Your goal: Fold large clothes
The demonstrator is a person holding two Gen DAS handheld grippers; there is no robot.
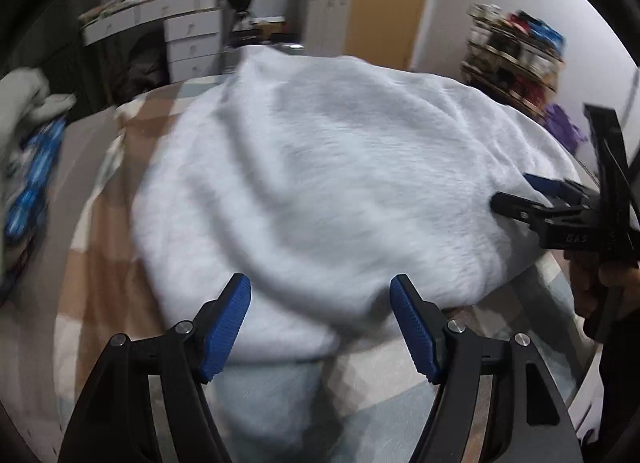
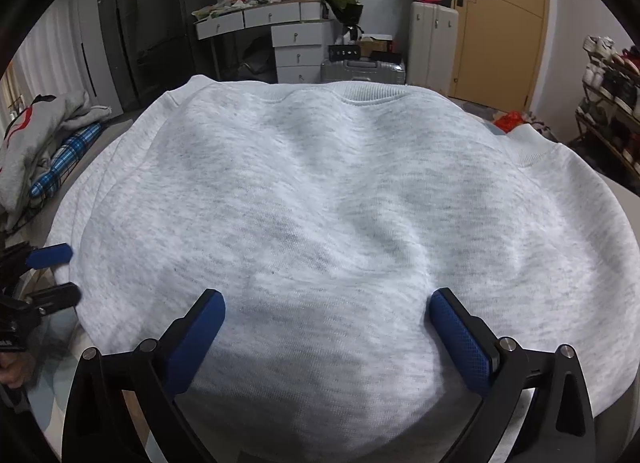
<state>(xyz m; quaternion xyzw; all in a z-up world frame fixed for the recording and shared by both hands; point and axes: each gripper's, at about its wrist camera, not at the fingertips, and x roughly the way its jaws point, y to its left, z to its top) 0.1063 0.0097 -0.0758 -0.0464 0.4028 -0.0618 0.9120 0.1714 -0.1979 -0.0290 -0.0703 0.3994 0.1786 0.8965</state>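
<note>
A light grey sweatshirt point(image 2: 320, 191) lies spread on a checked bed cover point(image 1: 100, 263), its ribbed collar point(image 2: 372, 95) at the far side. In the left wrist view the sweatshirt point(image 1: 328, 167) is blurred and its near edge is folded into a thick roll. My left gripper point(image 1: 320, 291) is open over that near edge, and its blue pads point(image 1: 226, 327) press nothing. My right gripper point(image 2: 326, 299) is open wide, low over the garment's near part, with cloth under the gap. Each gripper shows in the other view: the right gripper point(image 1: 516, 199) at the sweatshirt's right side, the left gripper point(image 2: 56, 271) at its left edge.
A pile of grey and blue-checked clothes point(image 2: 48, 143) lies at the bed's left. Beyond the bed stand a white desk with drawers point(image 2: 280, 31), a silver suitcase point(image 2: 360, 71) and a wooden door point(image 2: 500, 23). A shoe rack point(image 2: 608, 95) is at the right.
</note>
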